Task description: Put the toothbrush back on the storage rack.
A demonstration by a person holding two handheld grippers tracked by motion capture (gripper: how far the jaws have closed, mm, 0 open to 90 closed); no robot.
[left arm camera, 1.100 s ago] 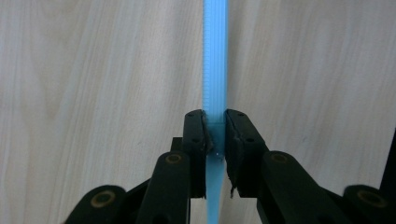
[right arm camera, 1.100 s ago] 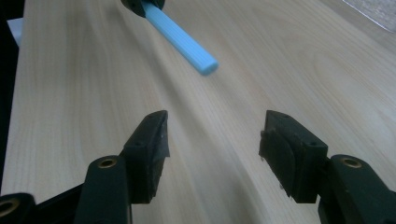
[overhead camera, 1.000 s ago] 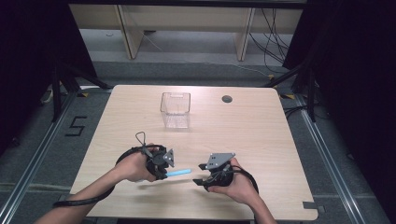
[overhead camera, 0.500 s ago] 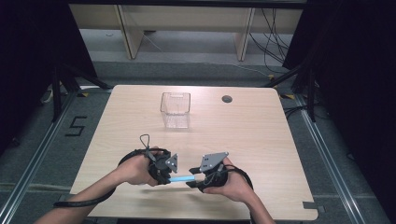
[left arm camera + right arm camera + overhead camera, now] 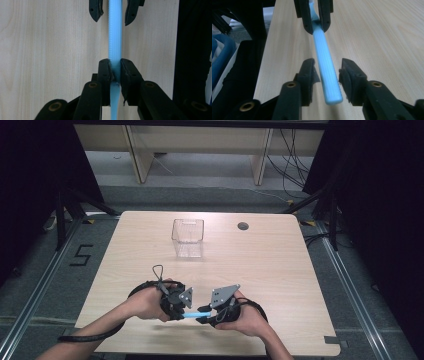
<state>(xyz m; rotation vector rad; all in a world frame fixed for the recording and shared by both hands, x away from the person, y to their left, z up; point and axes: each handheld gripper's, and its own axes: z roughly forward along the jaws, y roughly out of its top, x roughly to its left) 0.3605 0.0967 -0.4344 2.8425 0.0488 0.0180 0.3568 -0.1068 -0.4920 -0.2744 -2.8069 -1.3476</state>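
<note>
Both hands had edged nearer across the counter (image 5: 280,270) | left gripper (image 5: 181,304) clamped on blue ribbed stick (image 5: 115,37), held above the wood | right gripper (image 5: 206,312) closing, jaws not touching | handover; next: squeeze, left lets go.

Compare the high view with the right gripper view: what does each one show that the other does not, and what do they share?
High view alone: a clear plastic box standing far from the hands, a dark round hole in the table, and both hands with the floor around.

Right gripper view alone: the ribbed surface of the light blue stick, its rounded end, and the gaps between it and the right claw, whose jaws have just been closing.

Both share: the blue stick held across by the left claw, which is shut on it, above the wooden tabletop.
</note>
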